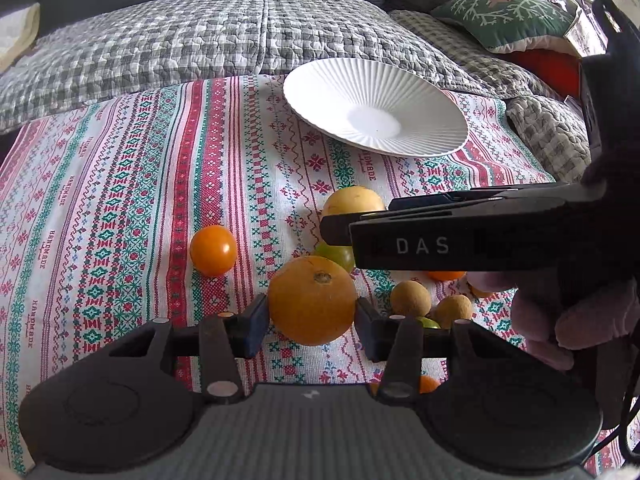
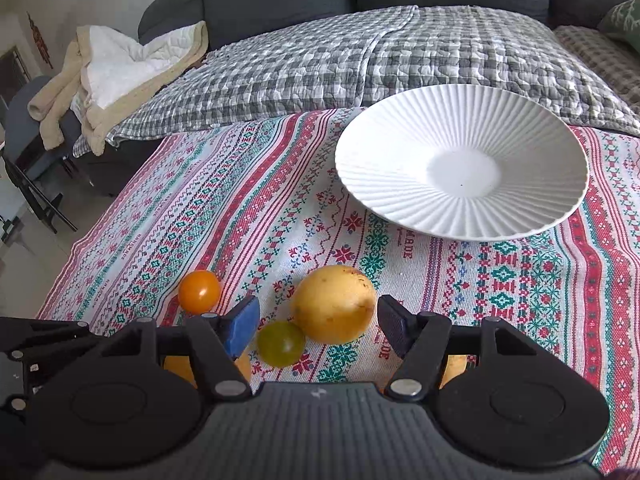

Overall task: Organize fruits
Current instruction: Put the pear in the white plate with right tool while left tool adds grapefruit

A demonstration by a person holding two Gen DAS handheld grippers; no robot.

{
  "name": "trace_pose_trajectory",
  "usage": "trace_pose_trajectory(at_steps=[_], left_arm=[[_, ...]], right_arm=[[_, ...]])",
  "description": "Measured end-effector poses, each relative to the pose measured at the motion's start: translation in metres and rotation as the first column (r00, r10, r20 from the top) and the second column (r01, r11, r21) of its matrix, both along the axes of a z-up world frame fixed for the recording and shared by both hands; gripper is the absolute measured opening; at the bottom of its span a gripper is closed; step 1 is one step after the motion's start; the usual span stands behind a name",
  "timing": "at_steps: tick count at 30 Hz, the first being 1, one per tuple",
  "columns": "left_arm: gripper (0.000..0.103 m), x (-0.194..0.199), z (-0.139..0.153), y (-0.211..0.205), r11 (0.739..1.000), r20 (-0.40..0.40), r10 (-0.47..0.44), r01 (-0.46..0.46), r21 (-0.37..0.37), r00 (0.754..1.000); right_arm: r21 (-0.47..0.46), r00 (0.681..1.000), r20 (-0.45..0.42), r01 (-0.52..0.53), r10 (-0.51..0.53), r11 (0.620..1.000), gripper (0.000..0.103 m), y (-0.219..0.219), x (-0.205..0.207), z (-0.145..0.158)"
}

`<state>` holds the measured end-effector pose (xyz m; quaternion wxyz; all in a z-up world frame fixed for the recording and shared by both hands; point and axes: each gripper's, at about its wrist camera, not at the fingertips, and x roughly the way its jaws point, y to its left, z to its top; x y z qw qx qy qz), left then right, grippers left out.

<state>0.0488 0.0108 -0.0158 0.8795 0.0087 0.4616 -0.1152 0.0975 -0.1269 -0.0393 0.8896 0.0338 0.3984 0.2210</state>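
Left gripper: jaws narrow, pads pressed on both sides of a large orange, which they hold over the patterned cloth
Right gripper: jaws wide apart and gripping nothing; between them sit a yellow fruit and a small green fruit, the two touching
Plate: white, ribbed, nothing on it, at the far side of the tabletop, well beyond all the fruit
Small orange fruit: alone on the cloth, to the left of the others
In the way: seen from the left wrist, the right gripper's black body crosses the right half of the view, covering part of the yellow fruit and the green one behind the held orange
Brown fruits: two small round ones side by side under that black body, near the person's gloved hand
Surroundings: a grey checked quilt behind the tabletop and a green cushion at far right
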Motion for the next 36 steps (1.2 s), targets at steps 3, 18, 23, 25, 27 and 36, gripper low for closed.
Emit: trace_pose_trajectory(at_steps=[3, 18, 23, 25, 27, 36], left_arm=[[0.035, 0.000, -0.002, 0.003, 1.000, -0.004, 0.000, 0.000, 0.005, 1.000], [0.035, -0.003, 0.014, 0.010, 0.999, 0.043, 0.043, -0.042, -0.034, 0.998], [0.035, 0.005, 0.029, 0.001, 0.999, 0.082, 0.022, -0.019, -0.038, 0.996], [0.035, 0.011, 0.032, -0.005, 1.000, 0.097, -0.001, 0.004, -0.030, 0.995], [0.035, 0.020, 0.035, -0.012, 1.000, 0.112, -0.023, 0.025, -0.018, 0.993], [0.035, 0.080, 0.034, -0.044, 0.994, 0.156, -0.095, 0.102, -0.036, 0.983]], right_arm=[[-0.014, 1.000, -0.008, 0.013, -0.013, 1.000, 0.059, 0.002, 0.002, -0.004], [0.026, 0.998, -0.025, 0.056, -0.055, 0.998, 0.045, -0.014, -0.005, 0.005], [0.064, 0.996, 0.019, 0.086, -0.087, 0.994, 0.045, -0.033, -0.008, 0.025], [0.072, 0.992, 0.033, 0.116, -0.118, 0.991, 0.045, -0.042, -0.004, 0.030], [0.066, 0.988, 0.043, 0.146, -0.149, 0.987, 0.045, -0.050, 0.003, 0.035], [0.050, 0.968, 0.068, 0.239, -0.242, 0.970, 0.045, -0.079, 0.048, 0.047]])
